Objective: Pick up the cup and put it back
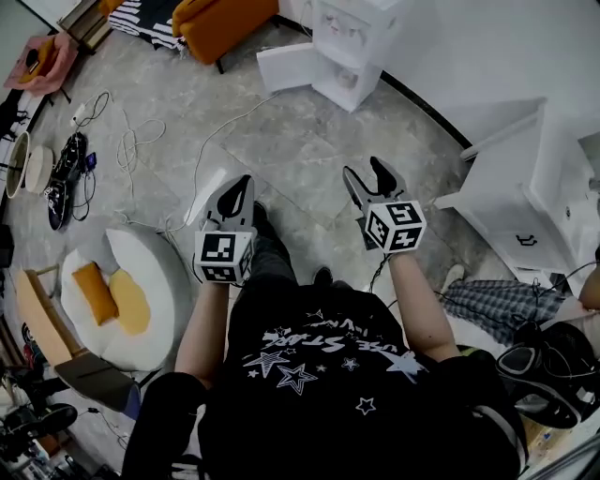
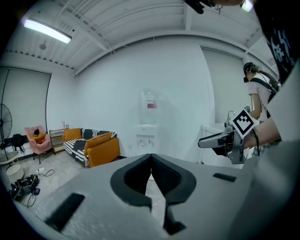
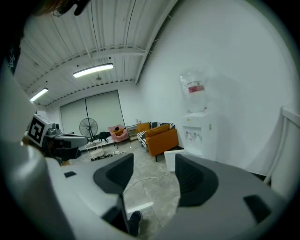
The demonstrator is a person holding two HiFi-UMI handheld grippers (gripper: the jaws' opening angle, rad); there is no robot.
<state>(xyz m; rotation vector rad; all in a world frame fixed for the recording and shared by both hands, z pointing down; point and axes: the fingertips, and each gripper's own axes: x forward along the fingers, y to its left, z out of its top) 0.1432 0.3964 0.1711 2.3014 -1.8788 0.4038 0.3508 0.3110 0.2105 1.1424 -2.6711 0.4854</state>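
No cup shows in any view. In the head view the person holds both grippers out at waist height over the grey tiled floor [image 1: 300, 141]. My left gripper [image 1: 239, 187] is shut with its dark jaws meeting tip to tip [image 2: 151, 157] and nothing between them. My right gripper [image 1: 366, 174] is open, its jaws standing apart over bare floor [image 3: 152, 164] with nothing between them. Each gripper shows in the other's view: the right gripper [image 2: 208, 141] at the right side, the left gripper [image 3: 70, 140] at the left side. A white water dispenser [image 2: 149, 123] [image 3: 196, 119] stands ahead against the wall.
A white table [image 1: 534, 187] stands to the right. An orange sofa [image 1: 225, 23] [image 2: 101, 147] [image 3: 161, 138] is ahead to the left. Cables [image 1: 131, 141] trail over the floor, and a round white cushion [image 1: 164, 291] lies at the left. A fan [image 3: 88, 127] stands far back.
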